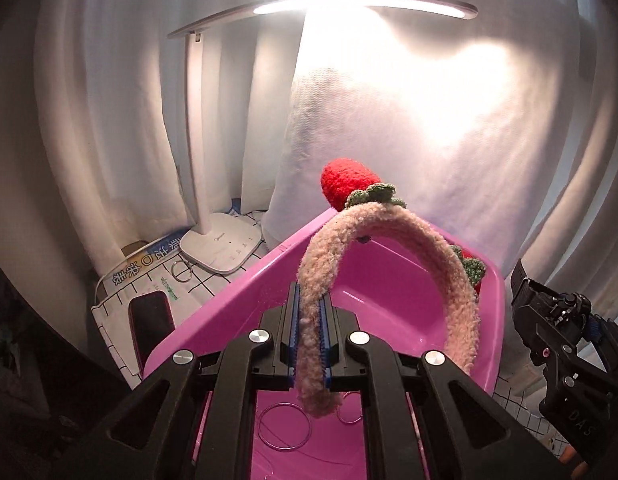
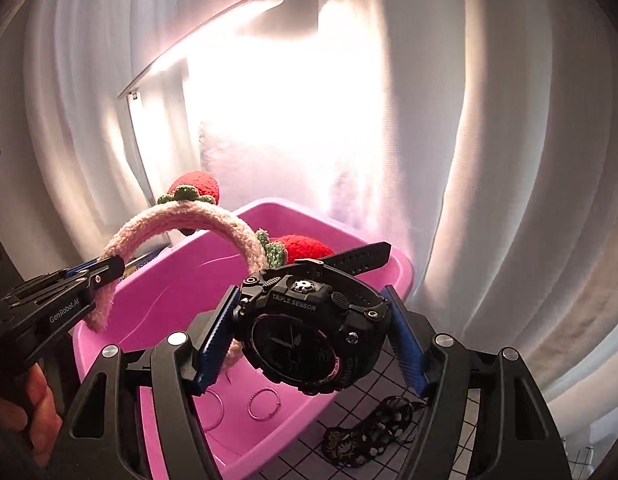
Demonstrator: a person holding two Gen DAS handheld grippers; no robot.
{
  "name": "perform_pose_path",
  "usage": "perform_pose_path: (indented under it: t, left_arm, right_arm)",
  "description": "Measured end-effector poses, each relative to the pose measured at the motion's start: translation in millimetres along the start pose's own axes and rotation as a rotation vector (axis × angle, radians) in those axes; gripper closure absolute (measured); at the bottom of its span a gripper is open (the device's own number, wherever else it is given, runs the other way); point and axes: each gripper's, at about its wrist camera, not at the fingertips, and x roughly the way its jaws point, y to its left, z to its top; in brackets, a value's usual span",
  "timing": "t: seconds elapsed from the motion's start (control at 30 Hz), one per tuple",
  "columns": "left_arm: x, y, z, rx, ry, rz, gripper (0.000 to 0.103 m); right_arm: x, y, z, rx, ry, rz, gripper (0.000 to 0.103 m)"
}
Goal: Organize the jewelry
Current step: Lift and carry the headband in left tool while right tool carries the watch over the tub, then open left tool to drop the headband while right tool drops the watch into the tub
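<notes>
Choker (image 2: 373,436) shows only rightward.

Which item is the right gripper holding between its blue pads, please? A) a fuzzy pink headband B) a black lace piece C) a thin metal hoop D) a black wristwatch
D: the right gripper is shut on the black wristwatch above the pink bin, while the fuzzy pink headband sits in the left gripper.
</notes>
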Motion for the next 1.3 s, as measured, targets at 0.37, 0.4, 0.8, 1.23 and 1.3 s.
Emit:
perform_pose_path:
  t: [0.37,0.4,0.8,1.23,1.3]
  left_arm:
    - [42.9,31.8,-15.8,-0.015,0.104,0.07,0.092]
    - [45.3,32.1,-16.9,-0.011,0.108,0.072,0.092]
    - [55.2,24.8,-23.4,0.016,0.152,0.053,0.088]
    - [50.8,24.3,-25.2,0.012,0.154,0.055,0.059]
    - [44.7,23.3,-23.3,0.015,0.126,0.066,0.031]
  right_arm:
    - [62.8,39.2,-2.5,-0.023,0.156,0.043,0.035]
    - [64.8,38.6,-3.0,-0.02,0.166,0.042,0.035]
    - [81.8,30.7,-13.9,-0.007,0.242,0.015,0.035]
    - [68.5,28.3,-12.9,-0.004,0.226,0.002,0.034]
    - [66.8,29.3,-14.1,-0.004,0.227,0.003,0.034]
